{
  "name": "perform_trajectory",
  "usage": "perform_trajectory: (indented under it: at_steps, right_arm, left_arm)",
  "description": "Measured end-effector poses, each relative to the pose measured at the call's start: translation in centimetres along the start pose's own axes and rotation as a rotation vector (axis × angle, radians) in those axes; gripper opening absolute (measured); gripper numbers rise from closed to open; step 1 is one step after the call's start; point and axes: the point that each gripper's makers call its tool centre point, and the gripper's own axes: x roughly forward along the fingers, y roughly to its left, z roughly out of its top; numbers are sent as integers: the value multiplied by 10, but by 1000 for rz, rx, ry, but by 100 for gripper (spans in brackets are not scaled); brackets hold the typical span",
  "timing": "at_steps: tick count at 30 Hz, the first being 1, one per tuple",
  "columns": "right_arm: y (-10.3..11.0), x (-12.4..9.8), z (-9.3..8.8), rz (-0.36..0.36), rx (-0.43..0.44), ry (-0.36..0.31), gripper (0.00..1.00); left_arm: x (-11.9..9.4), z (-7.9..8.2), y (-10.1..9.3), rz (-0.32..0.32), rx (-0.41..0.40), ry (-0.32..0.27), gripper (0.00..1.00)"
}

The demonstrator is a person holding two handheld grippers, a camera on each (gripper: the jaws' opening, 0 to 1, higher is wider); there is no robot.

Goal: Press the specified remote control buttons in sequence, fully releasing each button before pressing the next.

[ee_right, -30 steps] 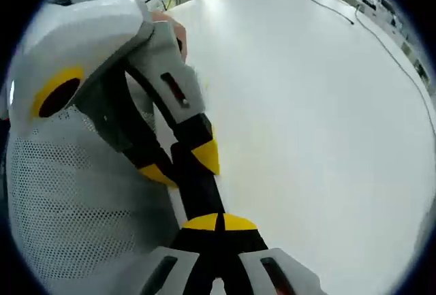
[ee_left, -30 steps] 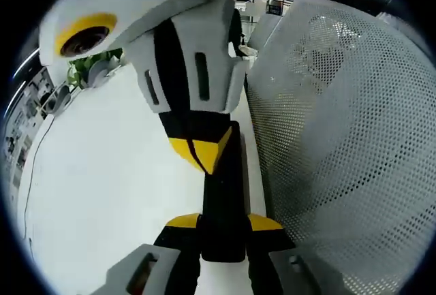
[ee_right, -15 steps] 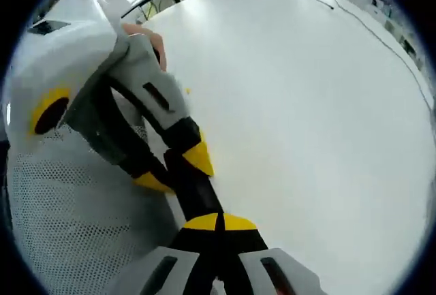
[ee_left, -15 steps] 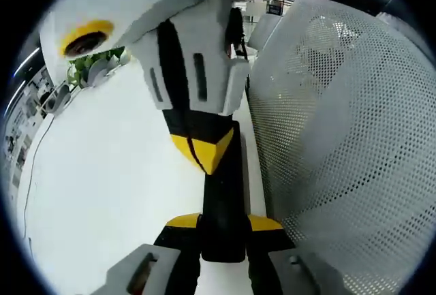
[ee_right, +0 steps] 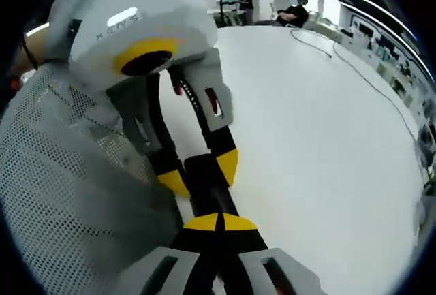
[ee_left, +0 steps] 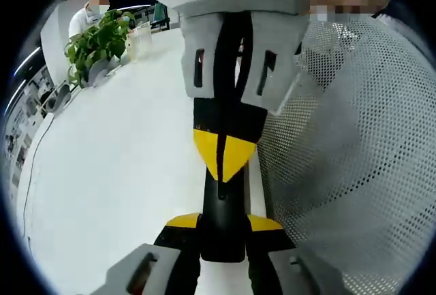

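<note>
Remote control (ee_left: 219,206), a slim black bar, sits clamped between the jaws of the left gripper (ee_left: 223,221) above the white surface (ee_left: 109,172); the right gripper (ee_left: 223,155) comes down onto the remote's far end, its yellow-tipped jaws pressed together with no gap. A second ago that gripper leaned in at a slant toward the remote; it now stands nearly head-on and straight in line with it, while the mesh chair back (ee_left: 354,159) beside the remote sits in the left gripper view as before. With its body swung aside, a potted plant (ee_left: 95,43) shows well beyond the remote. The right gripper view has tilted, its camera having moved.
</note>
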Motion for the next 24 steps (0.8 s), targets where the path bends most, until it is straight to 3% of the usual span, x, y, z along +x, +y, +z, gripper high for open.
perform_trajectory:
  at_steps: [8, 14, 21, 24]
  right_arm:
    - [-1, 3, 1, -16, -95, -5, 0]
    - [1, 4, 2, -36, -178, 34, 0]
    - [0, 5, 2, -52, -178, 36, 0]
    - [-1, 5, 3, -71, -145, 6, 0]
  left_arm:
    - [0, 0, 0, -1, -9, -4, 24]
    - [-1, 0, 1, -9, -35, -18, 24]
    - [0, 0, 0, -6, -24, -9, 24]
    - [0, 0, 0, -3, -20, -5, 24]
